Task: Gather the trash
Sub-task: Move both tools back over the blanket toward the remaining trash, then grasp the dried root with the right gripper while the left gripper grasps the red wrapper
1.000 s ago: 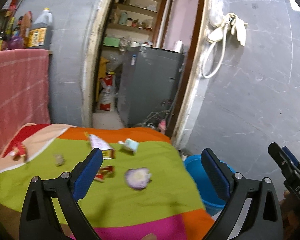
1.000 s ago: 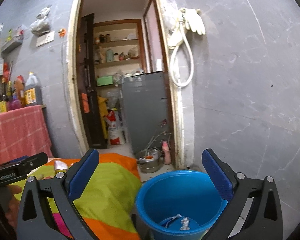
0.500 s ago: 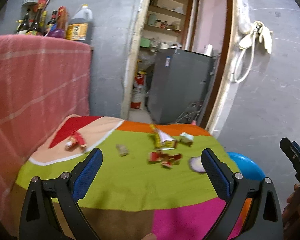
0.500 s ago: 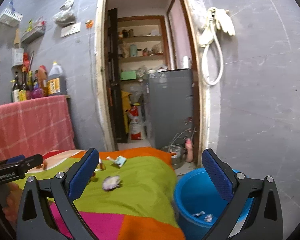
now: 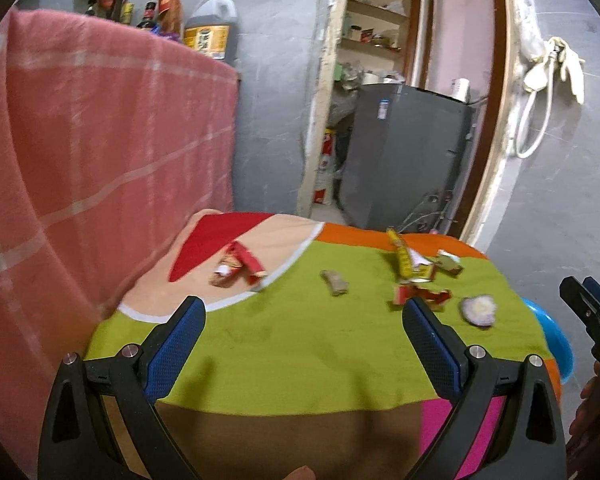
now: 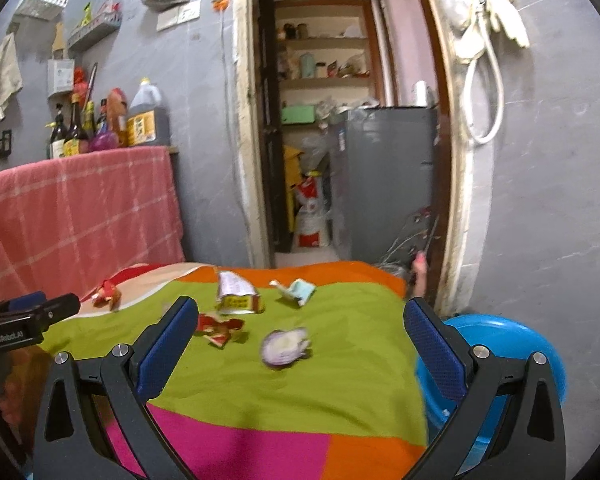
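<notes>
The blue bucket [image 6: 500, 332] was half hidden behind the right hand-held gripper [image 6: 300, 340] and the worktop [image 6: 340, 380], its inside unseen. Motion blurred the onion slice [image 6: 285, 346] and red wrappers [image 6: 220, 328]; bottle labels [image 6: 142, 130] were too small to read.

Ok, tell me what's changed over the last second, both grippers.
Both cameras swung left, from the blue bucket toward the tablecloth. The left gripper now faces the red wrapper end; the right gripper faces the onion slice. Nothing was grasped or released. Both stay open and empty, and the scraps lie where they were.
</notes>
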`<act>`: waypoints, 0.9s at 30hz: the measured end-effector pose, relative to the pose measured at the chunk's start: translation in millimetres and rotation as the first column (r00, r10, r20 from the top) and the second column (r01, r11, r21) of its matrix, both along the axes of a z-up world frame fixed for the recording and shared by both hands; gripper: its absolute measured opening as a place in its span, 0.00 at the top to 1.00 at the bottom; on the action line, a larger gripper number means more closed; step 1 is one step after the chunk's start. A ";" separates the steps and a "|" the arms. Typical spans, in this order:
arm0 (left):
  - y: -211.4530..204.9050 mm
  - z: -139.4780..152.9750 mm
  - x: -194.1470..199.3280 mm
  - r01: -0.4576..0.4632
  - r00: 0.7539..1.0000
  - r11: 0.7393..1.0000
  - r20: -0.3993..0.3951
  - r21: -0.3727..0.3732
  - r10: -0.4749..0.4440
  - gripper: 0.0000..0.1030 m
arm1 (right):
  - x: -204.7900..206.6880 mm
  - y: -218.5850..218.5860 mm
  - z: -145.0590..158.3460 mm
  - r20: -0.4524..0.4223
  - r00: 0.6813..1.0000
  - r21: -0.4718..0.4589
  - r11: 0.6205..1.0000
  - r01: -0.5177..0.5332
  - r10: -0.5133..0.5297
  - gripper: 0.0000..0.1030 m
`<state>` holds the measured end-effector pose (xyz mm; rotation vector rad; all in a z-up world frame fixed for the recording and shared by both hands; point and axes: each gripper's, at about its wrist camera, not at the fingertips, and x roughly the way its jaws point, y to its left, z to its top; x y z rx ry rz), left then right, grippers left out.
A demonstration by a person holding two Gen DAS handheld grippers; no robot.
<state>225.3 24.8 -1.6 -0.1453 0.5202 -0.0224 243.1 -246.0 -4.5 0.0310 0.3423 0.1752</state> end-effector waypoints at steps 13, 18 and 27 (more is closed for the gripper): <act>57.2 -10.3 37.8 -0.103 0.992 0.995 -0.072 0.006 0.103 0.06 | 57.4 66.5 -4.0 -0.107 0.975 0.013 0.981 -0.193 0.194 0.00; 67.4 -15.7 56.4 -0.088 0.991 0.996 -0.106 -0.027 0.084 0.07 | 79.6 94.1 -7.7 -0.163 0.951 -0.009 0.964 -0.267 0.262 0.18; 65.5 -25.1 87.5 -0.008 0.985 0.999 -0.170 -0.049 0.000 0.40 | 113.7 128.7 -29.2 -0.306 0.894 -0.014 0.938 -0.347 0.326 0.52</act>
